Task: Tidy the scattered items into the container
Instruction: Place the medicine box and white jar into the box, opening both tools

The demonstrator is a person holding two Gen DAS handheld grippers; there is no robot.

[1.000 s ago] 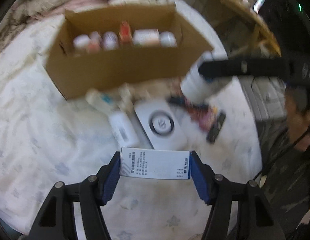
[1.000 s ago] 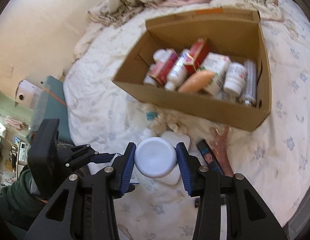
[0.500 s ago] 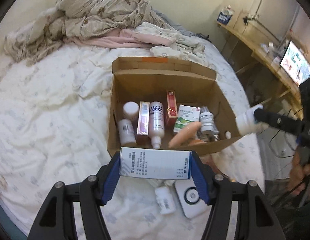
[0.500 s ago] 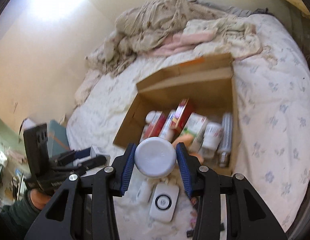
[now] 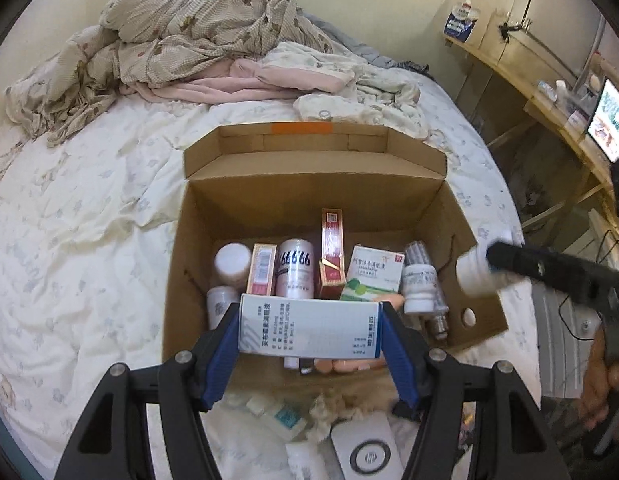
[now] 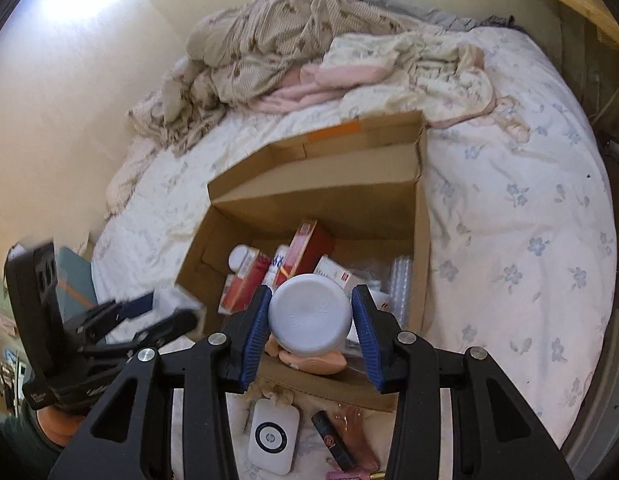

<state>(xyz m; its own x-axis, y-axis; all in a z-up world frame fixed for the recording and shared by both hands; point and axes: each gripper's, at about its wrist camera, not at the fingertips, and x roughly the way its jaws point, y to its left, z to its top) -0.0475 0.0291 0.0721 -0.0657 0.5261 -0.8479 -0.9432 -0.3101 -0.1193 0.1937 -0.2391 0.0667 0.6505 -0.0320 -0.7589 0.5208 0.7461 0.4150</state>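
I have both claws loaded over the cardboard box [image 5: 309, 196] on the bed [image 5: 81, 240]. My left claw [image 5: 309, 328] is clenched on a white carton [image 5: 309, 326], gripped across its short ends so its long printed face lies level and should drop flat onto the packs below. My right claw [image 6: 311, 314] is clamped on a white bottle [image 6: 310, 312], held by its sides with one round end facing the camera, which should let it fall clear of the walls. Both loads hang above the near half of the box, so I judge release is next.

The carton has a blue corner flash and dark print. The bottle is plain, smooth plastic. The box already holds bottles and red packs. Outside its near wall a white pad [image 6: 274, 436] and a dark tube [image 6: 335, 440] lie on the bed.
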